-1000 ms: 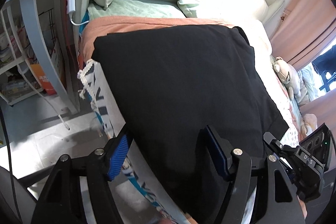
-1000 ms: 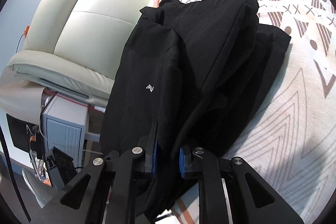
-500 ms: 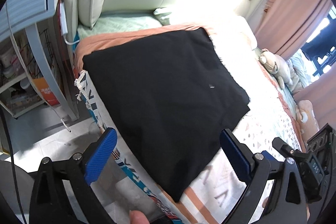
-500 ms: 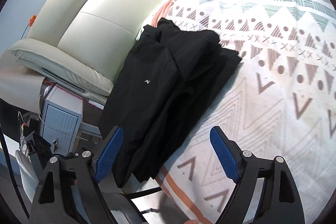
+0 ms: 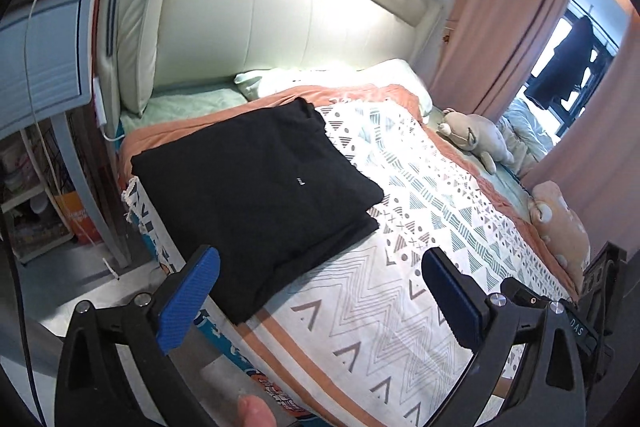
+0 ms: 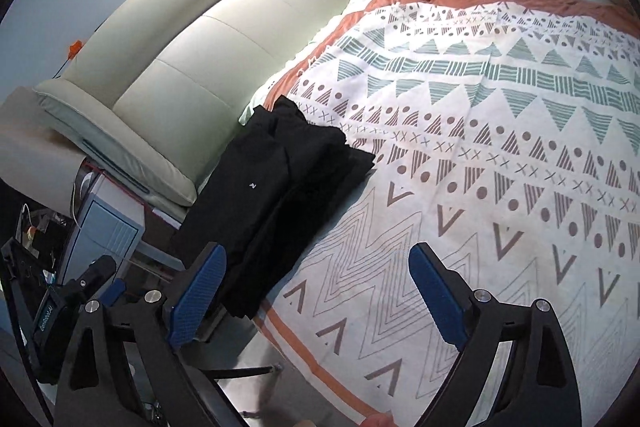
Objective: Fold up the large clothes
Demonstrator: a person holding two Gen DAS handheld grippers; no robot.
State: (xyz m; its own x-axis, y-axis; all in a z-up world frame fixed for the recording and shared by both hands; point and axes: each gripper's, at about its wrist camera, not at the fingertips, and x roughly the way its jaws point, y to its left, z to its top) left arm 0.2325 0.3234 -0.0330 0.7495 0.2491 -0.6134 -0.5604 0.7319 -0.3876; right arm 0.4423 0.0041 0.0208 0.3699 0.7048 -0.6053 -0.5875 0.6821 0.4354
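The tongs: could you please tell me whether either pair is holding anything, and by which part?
Nothing is held. Both the left tongs and the right tongs stand open, just opened, clear of the folded black garment on the bed.

bed (image 5: 360,307) | cream headboard (image 5: 280,19); pink curtains (image 5: 500,27); bright window (image 5: 560,39)

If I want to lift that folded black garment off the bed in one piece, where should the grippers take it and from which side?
Probably the near short edge of the folded black garment, where the stacked layers end toward the cameras. Come in low from the foot of the bed, one gripper per near corner, and pinch all layers together. The bedspread there is bare. The left gripper and right gripper stand open, jaws just widened, nothing between them.
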